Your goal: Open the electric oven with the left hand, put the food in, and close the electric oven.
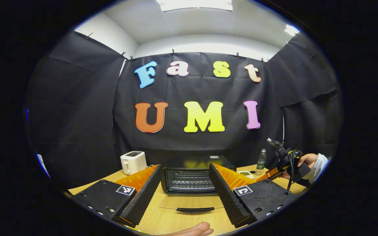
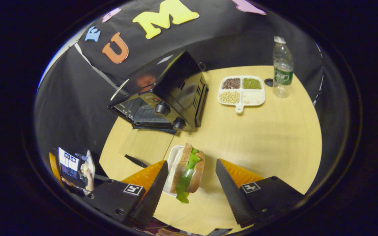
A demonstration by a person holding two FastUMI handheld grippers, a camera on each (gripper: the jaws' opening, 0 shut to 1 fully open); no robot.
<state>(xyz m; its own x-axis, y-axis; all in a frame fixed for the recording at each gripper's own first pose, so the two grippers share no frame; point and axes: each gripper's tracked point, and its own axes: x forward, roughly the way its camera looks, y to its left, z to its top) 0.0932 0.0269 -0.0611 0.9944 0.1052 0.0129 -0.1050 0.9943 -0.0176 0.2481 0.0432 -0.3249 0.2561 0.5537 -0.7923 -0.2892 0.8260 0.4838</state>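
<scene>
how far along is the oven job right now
Done: the oven is open, its glass door flat on the table, rack bare. In hand: the right gripper is open over the sandwich on its white plate, not gripping yet. The left gripper is open, facing the oven. Left: grasp the sandwich, put it in, close the door.

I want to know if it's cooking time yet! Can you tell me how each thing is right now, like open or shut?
Oven: door open, lying flat on the table.
Sandwich: on a white plate, not gripped.
Left gripper: open, holding nothing.
Right gripper: open, either side of the sandwich.
Bottle: upright, cap off beside it.
Divided dish: three sections hold beans, one bare.
</scene>
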